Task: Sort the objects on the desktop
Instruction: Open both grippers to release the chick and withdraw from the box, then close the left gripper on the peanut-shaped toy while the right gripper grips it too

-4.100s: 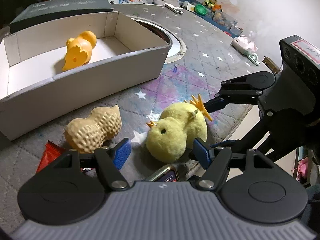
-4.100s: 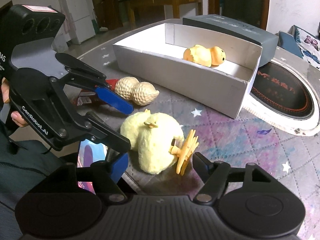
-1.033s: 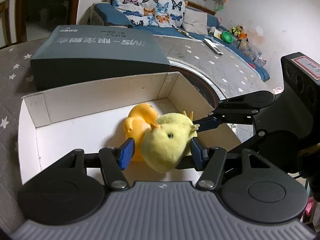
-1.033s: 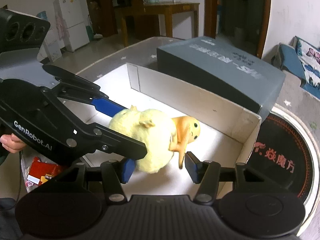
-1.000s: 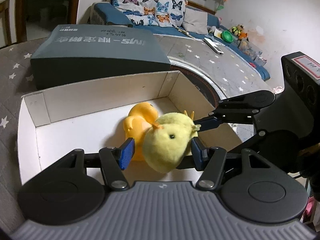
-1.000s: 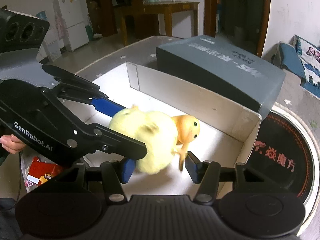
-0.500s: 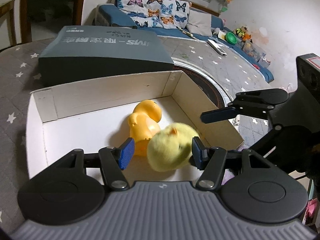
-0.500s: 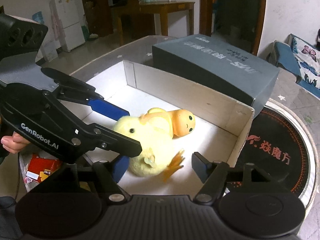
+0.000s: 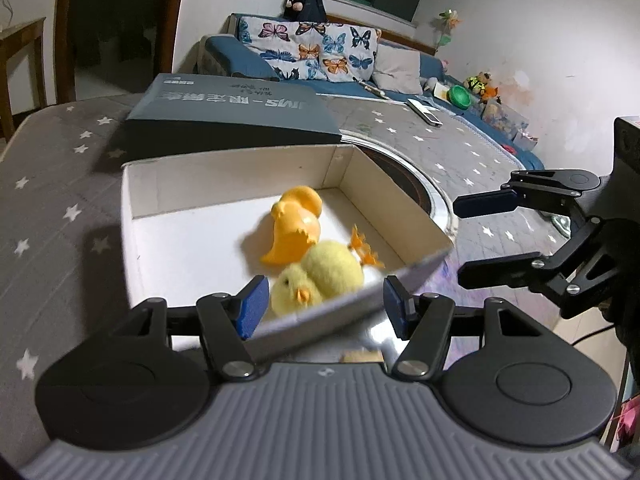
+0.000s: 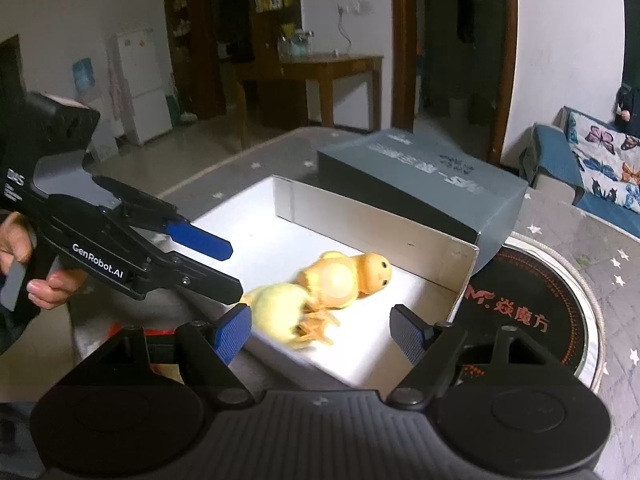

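The yellow plush chick (image 9: 320,276) (image 10: 280,312) lies on the floor of the white cardboard box (image 9: 160,184) (image 10: 380,228), touching the orange rubber duck (image 9: 296,228) (image 10: 344,280). My left gripper (image 9: 323,308) (image 10: 234,272) hovers open over the box's near wall, its blue pads apart with nothing between them. My right gripper (image 10: 320,334) (image 9: 458,242) hangs above the box's near right corner. Its jaws are opening and hold nothing. Neither gripper touches the chick.
A dark grey box lid (image 9: 232,120) (image 10: 420,176) lies behind the white box. A round black cooktop (image 10: 532,304) is set into the star-patterned tablecloth to the right. A red packet (image 10: 118,326) peeks out by the table edge. A person's hand (image 10: 52,284) holds the left gripper.
The chick has left the pads and dropped into the box beside the duck. Both grippers have pulled back and upward from it, and the right jaws have widened.
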`<state>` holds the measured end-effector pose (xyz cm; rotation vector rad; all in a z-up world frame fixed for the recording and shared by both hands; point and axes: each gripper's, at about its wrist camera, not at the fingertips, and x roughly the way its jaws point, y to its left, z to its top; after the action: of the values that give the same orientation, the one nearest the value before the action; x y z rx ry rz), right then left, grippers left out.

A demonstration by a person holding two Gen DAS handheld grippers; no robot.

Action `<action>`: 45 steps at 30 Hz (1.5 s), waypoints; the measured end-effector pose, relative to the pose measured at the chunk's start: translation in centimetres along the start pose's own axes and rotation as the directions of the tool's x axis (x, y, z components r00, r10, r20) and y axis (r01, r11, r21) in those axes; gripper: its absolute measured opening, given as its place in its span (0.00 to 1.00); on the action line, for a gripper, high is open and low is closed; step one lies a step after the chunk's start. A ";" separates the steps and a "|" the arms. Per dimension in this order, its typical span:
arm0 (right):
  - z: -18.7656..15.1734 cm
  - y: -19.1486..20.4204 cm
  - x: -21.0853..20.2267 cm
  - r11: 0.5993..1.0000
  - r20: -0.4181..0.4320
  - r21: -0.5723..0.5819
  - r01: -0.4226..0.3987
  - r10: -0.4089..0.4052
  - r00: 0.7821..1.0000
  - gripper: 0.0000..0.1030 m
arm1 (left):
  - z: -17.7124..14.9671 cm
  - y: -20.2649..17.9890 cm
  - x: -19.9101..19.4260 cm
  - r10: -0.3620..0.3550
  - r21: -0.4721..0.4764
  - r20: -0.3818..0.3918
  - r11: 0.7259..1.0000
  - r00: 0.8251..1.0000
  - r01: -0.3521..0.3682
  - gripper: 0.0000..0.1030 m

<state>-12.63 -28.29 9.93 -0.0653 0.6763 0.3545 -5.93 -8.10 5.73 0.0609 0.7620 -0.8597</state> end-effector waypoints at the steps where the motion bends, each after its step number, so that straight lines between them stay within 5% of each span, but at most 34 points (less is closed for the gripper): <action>1: -0.3 0.4 -0.5 1.000 0.007 -0.005 -0.009 0.009 1.000 0.76 | -0.6 -0.1 -0.6 -0.002 0.002 0.003 1.000 1.000 0.002 0.60; 7: -2.4 3.2 -1.2 0.995 -0.002 -0.045 -0.084 0.084 0.996 0.75 | -3.3 -0.5 -1.4 -0.018 0.012 -0.036 1.000 0.999 0.019 0.60; 18: -5.0 4.8 4.4 0.988 -0.118 -0.048 -0.149 0.143 0.983 0.61 | -5.5 0.2 1.2 -0.022 -0.002 -0.131 1.000 0.991 0.022 0.60; 32: -6.1 5.1 6.9 0.981 -0.162 -0.077 -0.179 0.165 0.973 0.44 | -5.5 0.4 2.3 -0.036 0.020 -0.143 0.999 0.989 0.040 0.60; 45: -5.9 5.3 7.5 0.979 -0.153 -0.113 -0.171 0.153 0.976 0.44 | -5.2 1.2 2.8 -0.081 -0.032 -0.119 0.996 0.990 0.077 0.50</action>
<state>-12.57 -22.08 0.89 -0.1569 0.8041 0.5536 -6.97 -7.37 -0.21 0.0591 0.8936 -0.9270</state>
